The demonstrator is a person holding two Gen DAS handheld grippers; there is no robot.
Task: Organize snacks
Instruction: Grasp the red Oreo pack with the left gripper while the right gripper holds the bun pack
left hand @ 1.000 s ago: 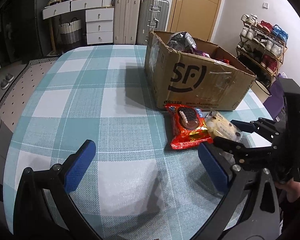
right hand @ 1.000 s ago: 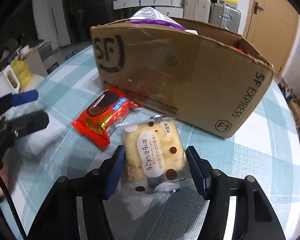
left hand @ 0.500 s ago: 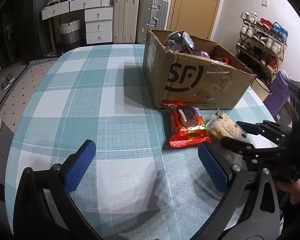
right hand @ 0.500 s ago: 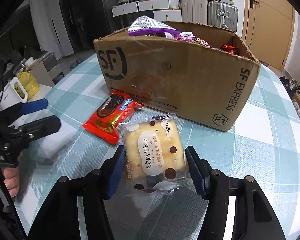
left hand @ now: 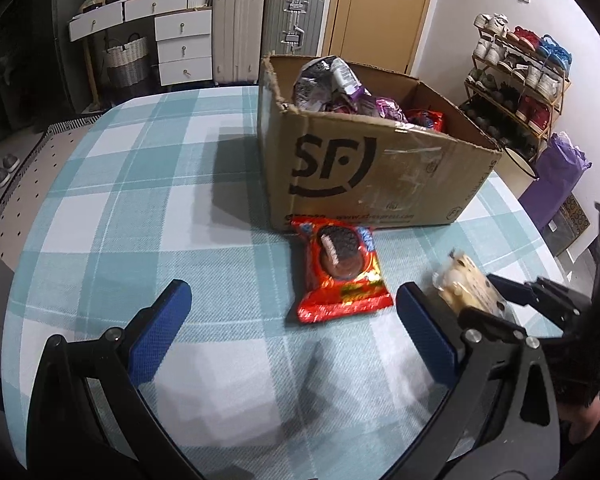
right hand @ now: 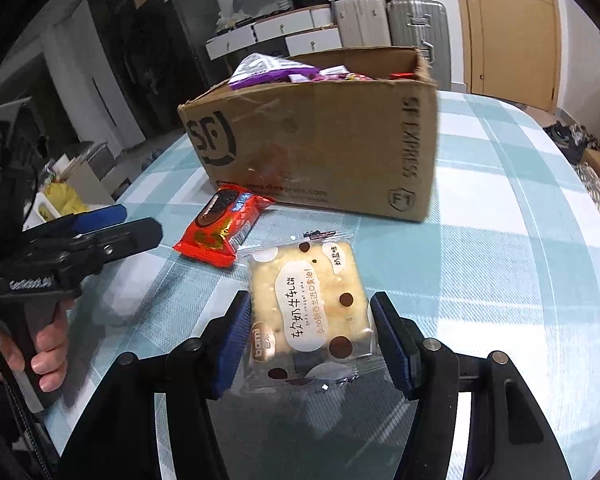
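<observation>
My right gripper (right hand: 308, 340) is shut on a clear-wrapped square nougat cake packet (right hand: 308, 312), its blue pads pressing the packet's two sides just above the table. In the left wrist view the same packet (left hand: 466, 288) shows at the right, held in the right gripper (left hand: 496, 304). A red cookie packet (left hand: 342, 272) lies flat on the checked tablecloth against the front of the SF cardboard box (left hand: 380, 176), which holds several snack bags. My left gripper (left hand: 292, 300) is open and empty, just short of the red packet (right hand: 222, 230). A hand holds the left gripper (right hand: 112, 224).
The round table (left hand: 120, 208) carries a teal and white checked cloth, with the box (right hand: 320, 144) standing at its far side. Beyond the table are suitcases (left hand: 268, 28), white drawers (left hand: 180, 48), a door, and a shoe rack (left hand: 516, 80) at the right.
The right gripper has carried the cake packet sideways and rolled, so the box now shows its corner. The left gripper has moved closer to the red packet.
</observation>
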